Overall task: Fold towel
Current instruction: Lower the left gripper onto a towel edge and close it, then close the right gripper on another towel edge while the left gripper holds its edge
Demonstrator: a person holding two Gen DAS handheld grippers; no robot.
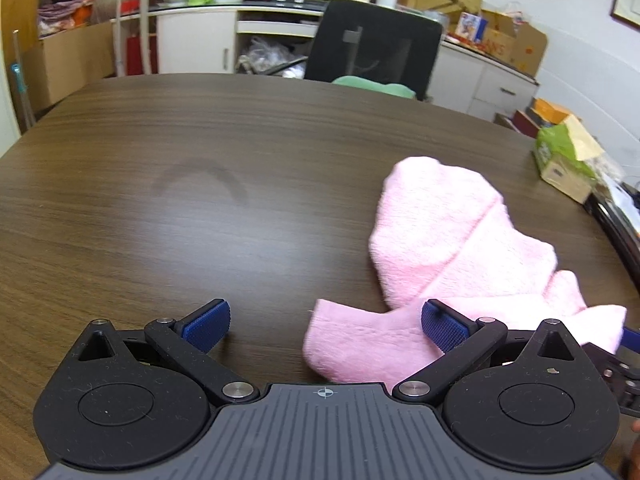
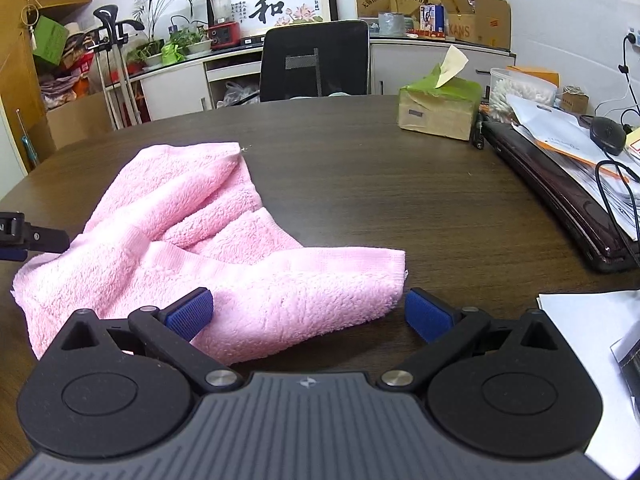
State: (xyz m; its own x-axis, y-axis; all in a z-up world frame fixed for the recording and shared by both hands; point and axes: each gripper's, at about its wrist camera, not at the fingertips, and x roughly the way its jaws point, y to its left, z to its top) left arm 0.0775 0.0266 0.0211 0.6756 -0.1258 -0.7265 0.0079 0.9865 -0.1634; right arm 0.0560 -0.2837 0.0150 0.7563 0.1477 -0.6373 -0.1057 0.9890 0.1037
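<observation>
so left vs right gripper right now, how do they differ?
The left gripper has a near end of the pink towel off-centre in its gap, half over bare table; the right gripper straddles a towel corner squarely. Shared: both open, blue pads, holding nothing.

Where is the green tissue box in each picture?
Left wrist view: the green tissue box sits at the far right table edge, beyond the pink towel.
Right wrist view: the box is upper right of centre.
Shared landmark: the black chair.
</observation>
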